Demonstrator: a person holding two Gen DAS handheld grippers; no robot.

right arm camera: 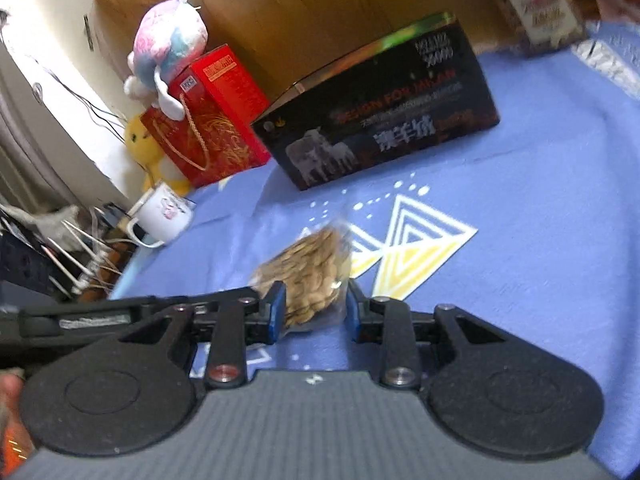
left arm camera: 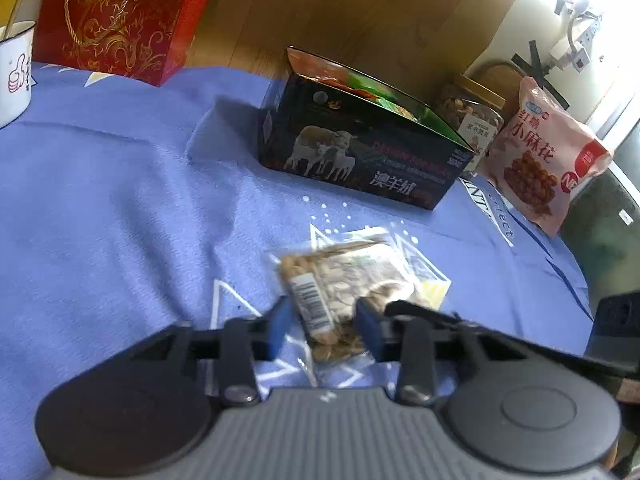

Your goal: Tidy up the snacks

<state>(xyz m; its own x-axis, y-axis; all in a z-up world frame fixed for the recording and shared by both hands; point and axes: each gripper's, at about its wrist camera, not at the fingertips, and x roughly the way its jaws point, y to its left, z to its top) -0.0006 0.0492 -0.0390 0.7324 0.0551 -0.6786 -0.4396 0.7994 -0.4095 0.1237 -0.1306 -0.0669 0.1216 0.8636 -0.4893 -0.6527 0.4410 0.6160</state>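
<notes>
Your left gripper [left arm camera: 324, 330] sits low over the blue cloth [left arm camera: 120, 200], its blue pads on either side of the near end of a clear packet of seeds [left arm camera: 340, 280]. A gap shows between the left pad and the packet's barcode strip; the right pad lies against the packet's edge. The jaws stand narrow, not visibly clamped.

Your right gripper [right arm camera: 314, 308] straddles the same seed packet [right arm camera: 312, 272] from the other side. The packet's near end fills most of the space between the pads. Whether the pads press it, you cannot tell; the picture is blurred there.

Ahead of the left jaws, beyond the packet, stands the open black box [left arm camera: 360, 148] with sheep printed on its side. To its right, a lidded jar [left arm camera: 472, 116] and a pink snack bag [left arm camera: 548, 152]. Far ahead-left, a red gift bag [left arm camera: 116, 20] and a white mug [left arm camera: 14, 76].

Ahead of the right jaws, the same black box [right arm camera: 384, 120]. To its left, the red gift bag [right arm camera: 216, 120] with a plush toy [right arm camera: 168, 40] on top, and the mug [right arm camera: 164, 212] near the cloth's edge. A white and yellow triangle print [right arm camera: 416, 248] lies just right of the packet.
</notes>
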